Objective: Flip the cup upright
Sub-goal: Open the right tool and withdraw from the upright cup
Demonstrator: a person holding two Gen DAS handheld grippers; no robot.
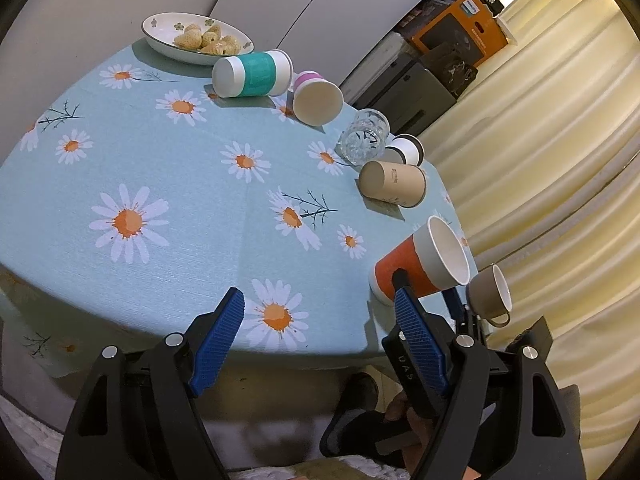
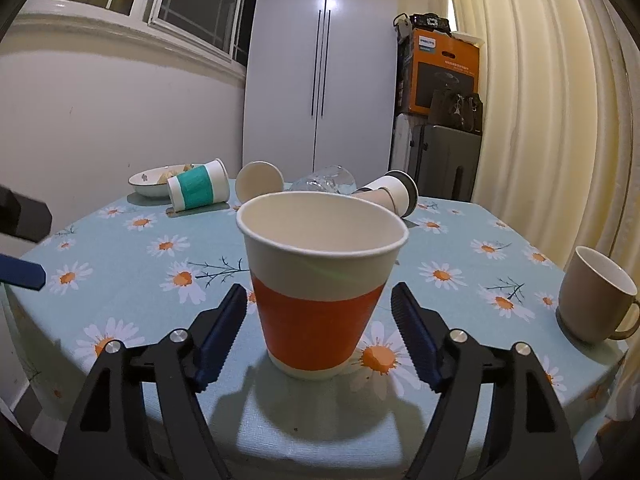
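Observation:
An orange-and-white paper cup (image 2: 320, 296) stands upright on the daisy tablecloth (image 2: 120, 248), mouth up, between the fingers of my right gripper (image 2: 319, 308). The jaws are open, with a small gap on each side of the cup. In the left wrist view the same cup (image 1: 420, 264) is at the right table edge. My left gripper (image 1: 320, 312) is open and empty over the near table edge. Lying on their sides are a teal cup (image 1: 252, 74), a pink cup (image 1: 316, 98), a brown cup (image 1: 392, 184), a white cup (image 1: 406, 150) and a clear glass (image 1: 366, 134).
A beige mug (image 2: 596, 300) stands upright at the right table edge. A bowl of snacks (image 1: 196, 38) sits at the far side. A white wardrobe (image 2: 320, 80), stacked boxes (image 2: 440, 72) and a curtain (image 2: 540, 100) stand behind the table.

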